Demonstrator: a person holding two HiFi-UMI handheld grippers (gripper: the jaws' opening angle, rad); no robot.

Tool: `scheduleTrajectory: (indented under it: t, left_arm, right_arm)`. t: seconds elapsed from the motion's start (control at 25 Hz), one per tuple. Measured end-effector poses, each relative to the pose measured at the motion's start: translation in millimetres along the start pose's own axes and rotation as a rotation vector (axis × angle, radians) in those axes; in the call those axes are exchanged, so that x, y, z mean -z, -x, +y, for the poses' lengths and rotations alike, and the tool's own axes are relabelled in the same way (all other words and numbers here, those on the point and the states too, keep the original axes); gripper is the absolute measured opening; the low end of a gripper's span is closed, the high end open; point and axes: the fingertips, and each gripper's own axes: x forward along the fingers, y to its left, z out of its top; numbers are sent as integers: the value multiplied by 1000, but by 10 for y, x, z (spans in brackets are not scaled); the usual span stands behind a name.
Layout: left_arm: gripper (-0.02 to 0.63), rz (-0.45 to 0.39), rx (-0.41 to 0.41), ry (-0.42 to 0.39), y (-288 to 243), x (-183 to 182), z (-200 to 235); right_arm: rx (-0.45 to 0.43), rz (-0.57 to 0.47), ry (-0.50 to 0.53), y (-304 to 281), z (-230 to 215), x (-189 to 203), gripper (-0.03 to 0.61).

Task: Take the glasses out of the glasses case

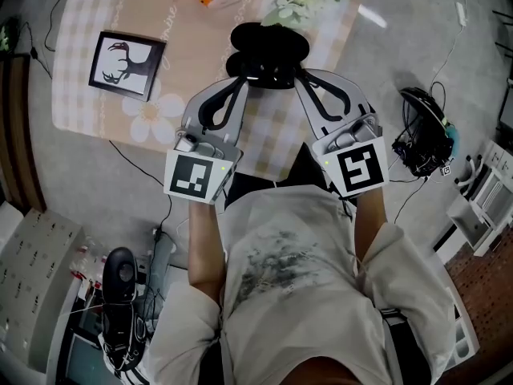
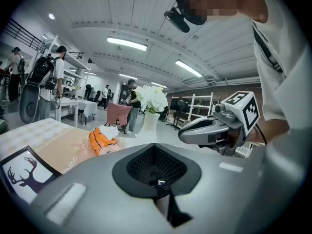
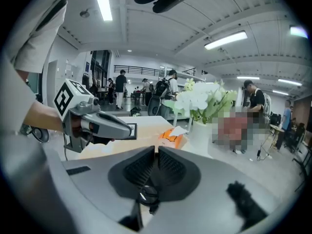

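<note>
Checked table [image 1: 200, 54] holds the black glasses case [image 1: 268, 45] toward its right edge, my left gripper [image 1: 244, 79] and right gripper [image 1: 300, 79] at it with jaws pressed together; the unseen glasses, I judge, are light and fragile, best gripped by the frame.

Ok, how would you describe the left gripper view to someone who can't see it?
The left gripper, grey-bodied with black meshed jaws closed together, fills the lower half. Beyond it the right gripper pokes in from the right, and at left a table holds a deer picture, an orange item and a vase of white flowers.
</note>
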Motion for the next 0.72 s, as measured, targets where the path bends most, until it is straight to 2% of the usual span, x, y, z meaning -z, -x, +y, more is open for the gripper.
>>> scheduleTrajectory:
  t: [0.72]
  left_arm:
    - [8,52,5,8,-151,339,23]
  right_arm:
    - [-33,78,51,-212,63,348,18]
